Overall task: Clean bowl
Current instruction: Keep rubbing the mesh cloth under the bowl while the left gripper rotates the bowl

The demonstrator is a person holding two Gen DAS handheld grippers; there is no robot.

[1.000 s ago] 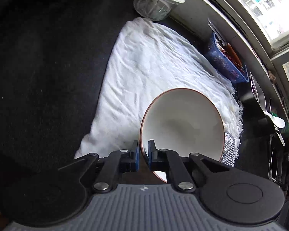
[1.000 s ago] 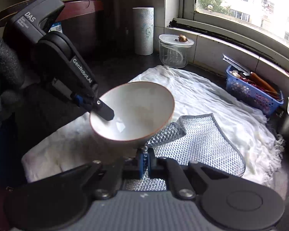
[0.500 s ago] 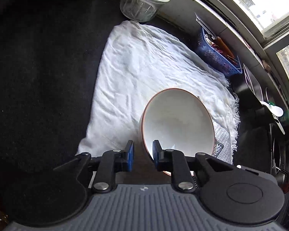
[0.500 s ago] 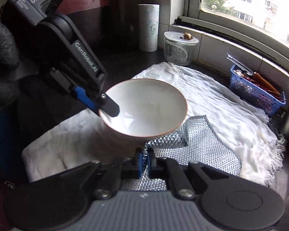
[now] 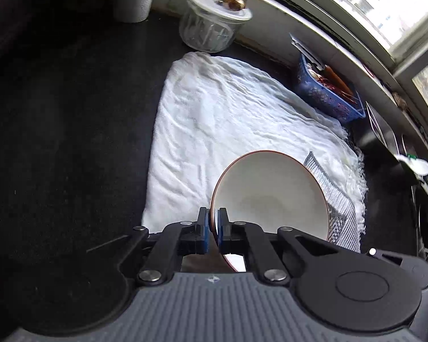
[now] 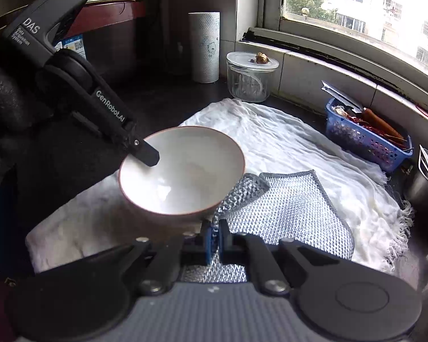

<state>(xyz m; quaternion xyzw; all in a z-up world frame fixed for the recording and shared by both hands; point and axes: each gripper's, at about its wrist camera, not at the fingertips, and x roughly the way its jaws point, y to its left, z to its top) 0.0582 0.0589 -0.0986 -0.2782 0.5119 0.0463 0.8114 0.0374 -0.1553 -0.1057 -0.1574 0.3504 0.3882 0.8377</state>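
dark countertop [image 5: 71, 142] ran under a window, and a rumpled white towel [image 5: 228, 119] was spread across it; take that towel as your landmark. above the towel's near end, your left gripper [image 5: 211, 229] held the bowl [image 5: 271, 196] tilted, its two blue pads pressed together on the rim, one inside and one outside. from the right wrist view the bowl [image 6: 182, 171] looked lifted clear of the towel, though i could not tell whether its foot brushed the fabric. your right gripper [image 6: 213, 240] was pinched on a fold of the silver mesh scrubber [image 6: 288, 208], whose loose part lay on the towel just beside the bowl, one curl rising against the bowl's outer wall.

the bowl was the likeliest thing to go wrong. you held it by a thin strip of smooth rim, so i judged that any hard push with the scrubber could have twisted it in the pads or slid it out, dropping it onto the towel or off its edge onto the hard counter. the scrubber was caught by one fold only, and dragging it over the rim might have pulled it free. past the towel's far end stood a lidded glass jar [image 6: 251, 78] and a paper towel roll [image 6: 205, 47], and off its window side a blue basket [image 6: 365, 136]; a wide swing could have knocked them.
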